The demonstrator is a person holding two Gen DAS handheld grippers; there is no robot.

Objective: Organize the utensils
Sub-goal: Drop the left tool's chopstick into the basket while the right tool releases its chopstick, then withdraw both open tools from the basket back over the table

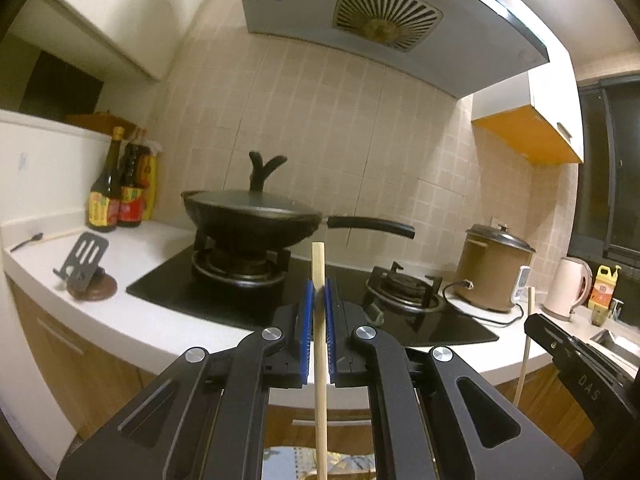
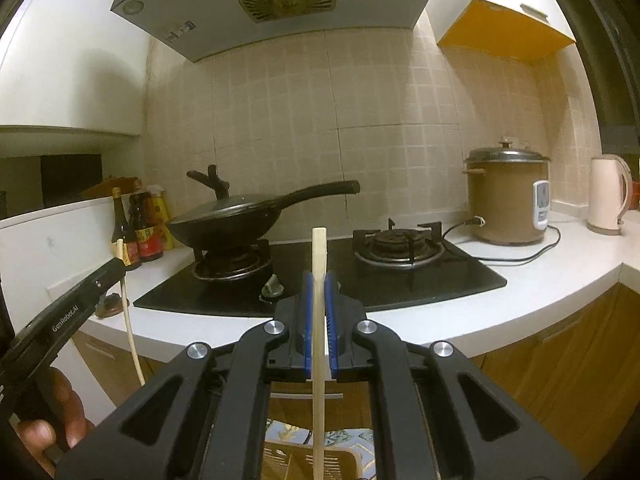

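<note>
Chopsticks stood upright, one clamped in each of my tongs: left chopstick (image 1: 320, 320) in my left tongs (image 1: 319, 292), right chopstick (image 2: 319, 300) in my right tongs (image 2: 319, 284), both before the stove (image 2: 460, 272).

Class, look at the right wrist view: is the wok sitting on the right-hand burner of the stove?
No: the wok sits on the left burner, while the right burner stands bare beside the brown rice cooker.

Wok (image 1: 248, 220) left of cooker (image 1: 494, 268).
</note>
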